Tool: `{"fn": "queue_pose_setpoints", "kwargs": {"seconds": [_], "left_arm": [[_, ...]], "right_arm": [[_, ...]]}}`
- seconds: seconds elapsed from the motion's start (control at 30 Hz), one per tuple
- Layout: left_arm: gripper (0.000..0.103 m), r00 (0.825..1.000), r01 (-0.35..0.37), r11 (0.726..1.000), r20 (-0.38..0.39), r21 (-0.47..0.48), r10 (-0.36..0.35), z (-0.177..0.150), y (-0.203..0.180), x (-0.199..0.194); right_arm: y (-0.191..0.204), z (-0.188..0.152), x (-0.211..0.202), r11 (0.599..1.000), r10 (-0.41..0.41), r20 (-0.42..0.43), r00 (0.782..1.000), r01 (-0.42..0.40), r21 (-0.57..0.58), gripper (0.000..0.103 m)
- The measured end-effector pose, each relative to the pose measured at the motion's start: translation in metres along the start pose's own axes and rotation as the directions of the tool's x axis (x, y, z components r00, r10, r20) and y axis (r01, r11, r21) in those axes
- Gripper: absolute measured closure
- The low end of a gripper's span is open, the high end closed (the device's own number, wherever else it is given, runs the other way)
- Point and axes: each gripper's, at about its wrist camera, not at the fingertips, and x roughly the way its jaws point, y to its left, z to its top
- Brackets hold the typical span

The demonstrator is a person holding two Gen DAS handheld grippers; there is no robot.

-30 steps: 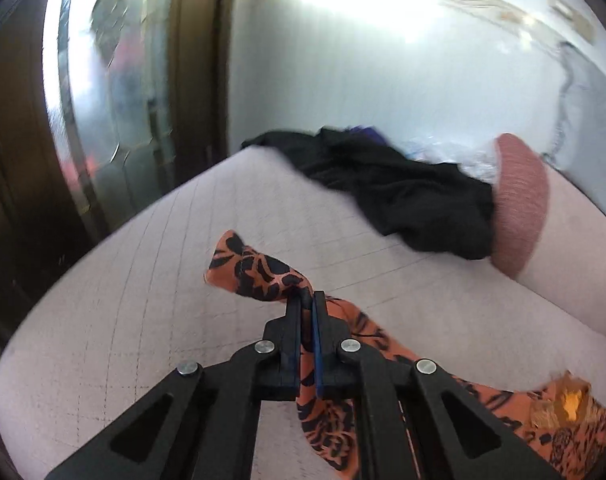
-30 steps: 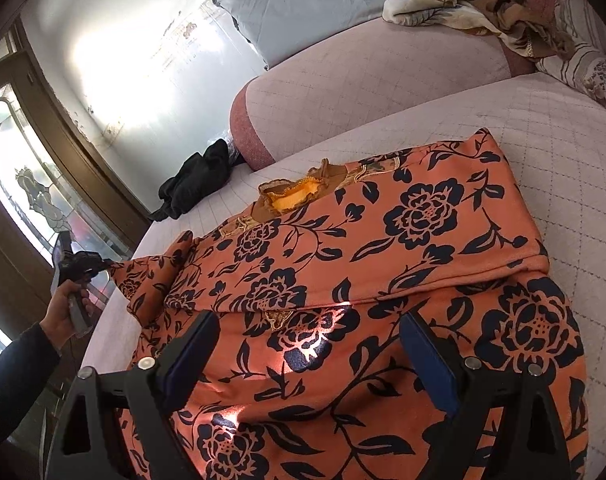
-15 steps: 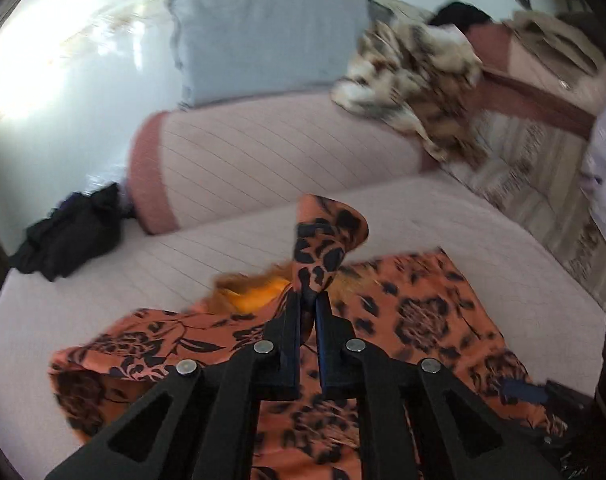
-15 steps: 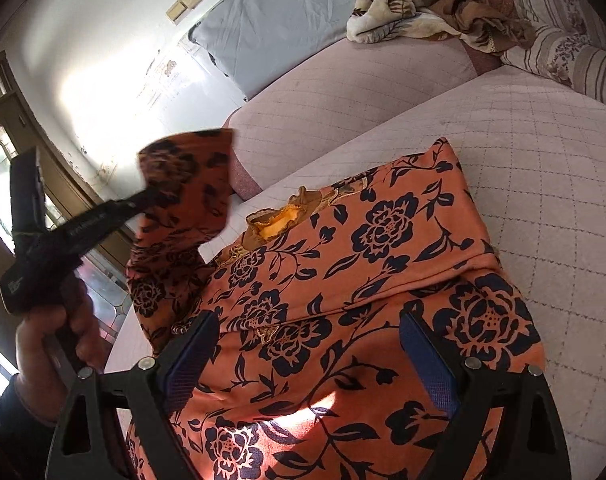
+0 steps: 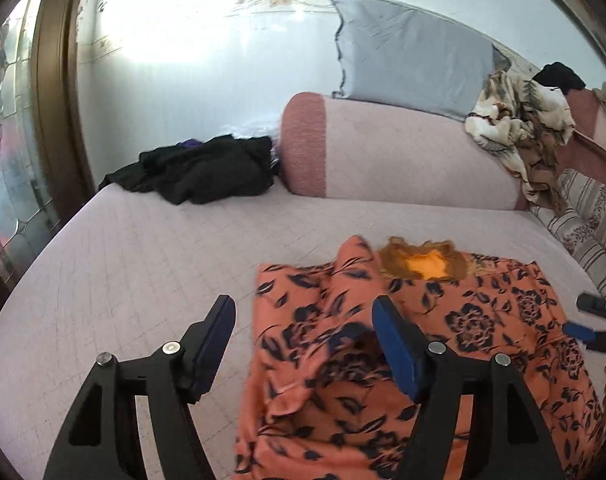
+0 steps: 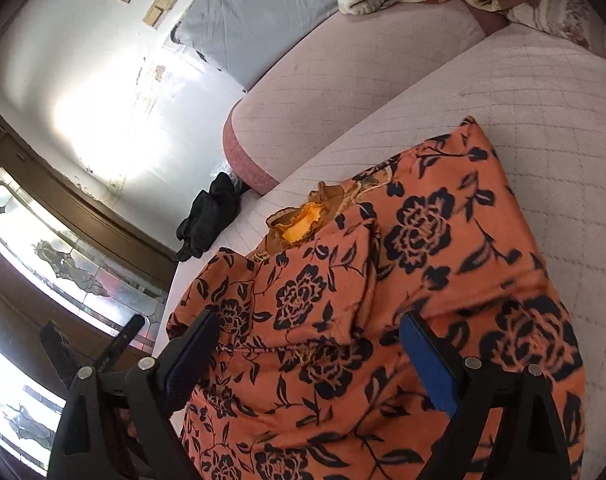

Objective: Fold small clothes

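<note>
A: What changed with the left tool [image 5: 303,336]?
B: It pinched the sleeve a second ago; now it's opening, empty. The orange floral garment [image 5: 403,340] lies on the bed [image 5: 143,260], sleeve folded over.
A: Right tool [image 6: 307,344]?
B: Spread, empty.

An orange garment [image 5: 435,320] printed with black roses and leaves lies spread on the pale pink quilted bed [image 5: 143,264]. Its neckline, trimmed in brownish lace with a yellow lining, faces the bolster. One sleeve lies folded inward across the front, rumpled.
</note>
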Motion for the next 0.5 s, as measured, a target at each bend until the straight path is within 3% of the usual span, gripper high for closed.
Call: {"fn": "queue_pose_setpoints", "kwargs": {"seconds": [0.1, 0.17, 0.2, 0.23, 0.27, 0.3, 0.33, 0.4, 0.47, 0.5], "left_arm": [[0.032, 0.999, -0.025, 0.997, -0.044, -0.075, 0.022, -0.022, 0.033, 0.012], [0.032, 0.998, -0.031, 0.991, -0.058, -0.133, 0.023, -0.032, 0.049, 0.020], [0.032, 0.998, -0.025, 0.988, -0.067, -0.153, 0.015, -0.035, 0.055, 0.022], [0.032, 0.998, -0.017, 0.986, -0.068, -0.165, 0.006, -0.036, 0.059, 0.025], [0.032, 0.999, -0.010, 0.985, -0.051, -0.170, 0.001, -0.037, 0.063, 0.025], [0.032, 0.999, -0.003, 0.985, -0.044, -0.171, -0.005, -0.037, 0.065, 0.026], [0.032, 0.999, 0.002, 0.985, -0.039, -0.173, -0.009, -0.038, 0.066, 0.028], [0.032, 0.999, 0.010, 0.982, -0.035, -0.190, -0.017, -0.038, 0.069, 0.029], [0.032, 0.999, 0.024, 0.980, -0.030, -0.195, -0.031, -0.038, 0.069, 0.028], [0.032, 0.999, 0.025, 0.981, -0.024, -0.193, -0.030, -0.038, 0.069, 0.027]], "right_arm": [[0.004, 0.027, 0.044, 0.997, -0.074, -0.086, 0.994, 0.074, -0.002, 0.010], [0.000, 0.033, 0.081, 0.991, -0.136, -0.209, 0.968, 0.137, -0.012, 0.014], [-0.002, 0.031, 0.099, 0.983, -0.181, -0.275, 0.944, 0.181, -0.025, 0.032], [0.000, 0.028, 0.111, 0.975, -0.223, -0.317, 0.922, 0.212, -0.068, 0.059], [0.008, 0.027, 0.115, 0.955, -0.290, -0.314, 0.904, 0.256, -0.147, 0.075], [0.015, 0.029, 0.114, 0.950, -0.301, -0.326, 0.896, 0.252, -0.186, 0.094], [0.023, 0.032, 0.109, 0.940, -0.321, -0.315, 0.893, 0.260, -0.218, 0.094], [0.047, 0.044, 0.090, 0.884, -0.407, -0.207, 0.890, 0.326, -0.335, 0.095], [0.062, 0.065, 0.066, 0.850, -0.441, -0.108, 0.891, 0.376, -0.368, 0.095], [0.066, 0.074, 0.056, 0.824, -0.470, -0.056, 0.881, 0.414, -0.388, 0.095]]}}
